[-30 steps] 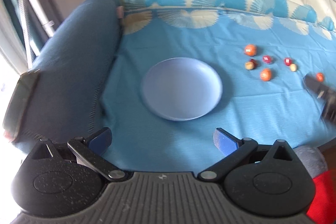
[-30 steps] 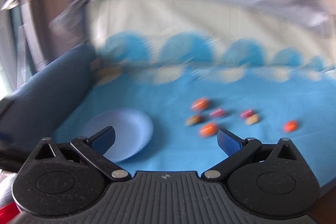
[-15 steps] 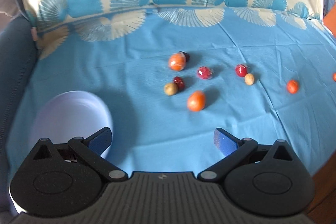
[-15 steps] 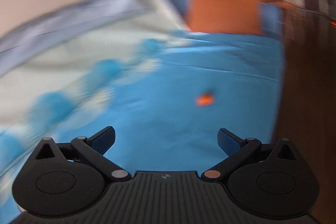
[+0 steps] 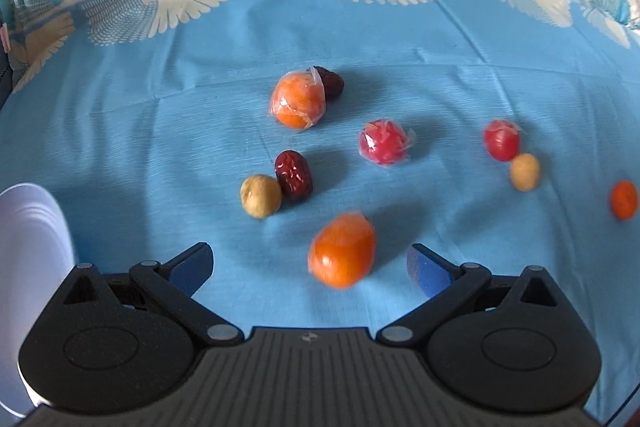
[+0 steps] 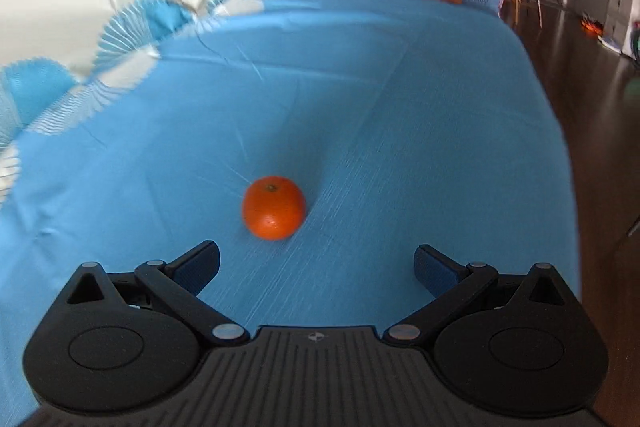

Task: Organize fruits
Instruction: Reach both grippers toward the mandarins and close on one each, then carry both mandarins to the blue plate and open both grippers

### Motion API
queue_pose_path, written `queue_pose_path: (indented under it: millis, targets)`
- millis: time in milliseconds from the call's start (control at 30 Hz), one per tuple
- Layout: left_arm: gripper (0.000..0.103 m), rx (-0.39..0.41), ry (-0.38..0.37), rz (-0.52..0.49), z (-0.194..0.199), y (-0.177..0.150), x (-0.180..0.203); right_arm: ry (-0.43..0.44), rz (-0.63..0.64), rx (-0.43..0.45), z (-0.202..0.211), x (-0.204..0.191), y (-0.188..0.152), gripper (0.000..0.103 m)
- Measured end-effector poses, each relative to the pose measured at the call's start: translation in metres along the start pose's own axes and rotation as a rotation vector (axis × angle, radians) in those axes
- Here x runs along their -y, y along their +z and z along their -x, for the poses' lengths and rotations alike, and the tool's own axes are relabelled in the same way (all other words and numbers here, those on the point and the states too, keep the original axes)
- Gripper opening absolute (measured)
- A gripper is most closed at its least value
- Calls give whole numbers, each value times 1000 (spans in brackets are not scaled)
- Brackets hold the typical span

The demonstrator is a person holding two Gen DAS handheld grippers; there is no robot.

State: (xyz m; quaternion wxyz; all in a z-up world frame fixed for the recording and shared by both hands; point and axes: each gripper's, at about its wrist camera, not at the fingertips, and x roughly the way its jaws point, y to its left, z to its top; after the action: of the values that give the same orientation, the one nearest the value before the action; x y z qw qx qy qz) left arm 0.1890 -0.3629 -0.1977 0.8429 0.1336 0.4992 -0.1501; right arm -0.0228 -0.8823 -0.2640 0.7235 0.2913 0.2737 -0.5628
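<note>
Orange fruit [image 5: 342, 250] lay on the blue cloth [image 5: 160, 131] between the left gripper's [image 5: 309, 264] parted jaws. The right gripper [image 6: 316, 263], jaws likewise apart, faced a lone tangerine [image 6: 274, 207].

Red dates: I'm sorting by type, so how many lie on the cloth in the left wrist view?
2. One red date touches the yellow-brown fruit; the other date sits partly hidden behind the wrapped orange.
</note>
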Motion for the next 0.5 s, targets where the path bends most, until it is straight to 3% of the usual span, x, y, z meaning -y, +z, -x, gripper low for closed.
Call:
queue_pose_path:
  millis: [100, 167, 200, 233, 267, 300, 500]
  targets:
    - [102, -4, 28, -15, -6, 4, 6, -43, 91, 47, -15, -18, 3, 102]
    - [86, 49, 22, -14, 3, 6, 10, -42, 130, 76, -19, -25, 4, 101]
    - [57, 64, 14, -10, 7, 6, 11, -31, 124, 82, -20, -25, 5, 97]
    - [36, 55, -12, -12, 8, 7, 11, -24, 116, 105, -18, -24, 5, 74]
    - [37, 42, -40, -8, 9, 7, 11, -24, 126, 132, -13, -24, 3, 44]
    - [36, 53, -40, -2, 10, 4, 10, 4, 149, 143, -12, -26, 2, 37]
    - [36, 48, -12, -24, 21, -9, 2, 45, 211, 166, 19, -25, -1, 36]
